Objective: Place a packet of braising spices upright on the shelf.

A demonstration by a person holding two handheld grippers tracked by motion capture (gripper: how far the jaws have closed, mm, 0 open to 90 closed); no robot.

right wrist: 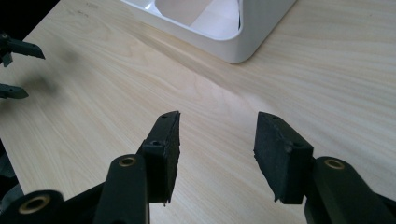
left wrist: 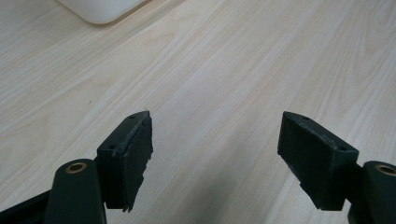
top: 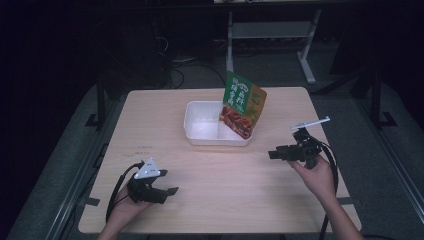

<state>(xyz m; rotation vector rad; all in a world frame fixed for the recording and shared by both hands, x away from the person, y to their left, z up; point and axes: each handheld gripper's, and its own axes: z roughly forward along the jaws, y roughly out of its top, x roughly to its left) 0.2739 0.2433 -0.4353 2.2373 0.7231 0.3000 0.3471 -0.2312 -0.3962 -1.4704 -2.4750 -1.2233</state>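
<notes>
Wooden counter [top: 210, 175], white tray [top: 200, 131] with a green snack bag [top: 243, 106] leaning in it.
Left tool [top: 172, 191] and right tool [top: 272, 154] both hang open over bare wood, gripping nothing.

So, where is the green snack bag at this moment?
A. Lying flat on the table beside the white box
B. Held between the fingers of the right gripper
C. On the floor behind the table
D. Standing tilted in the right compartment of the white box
D: in the high view the green snack bag stands tilted in the right compartment of the white box, and both grippers are apart from it.
</notes>
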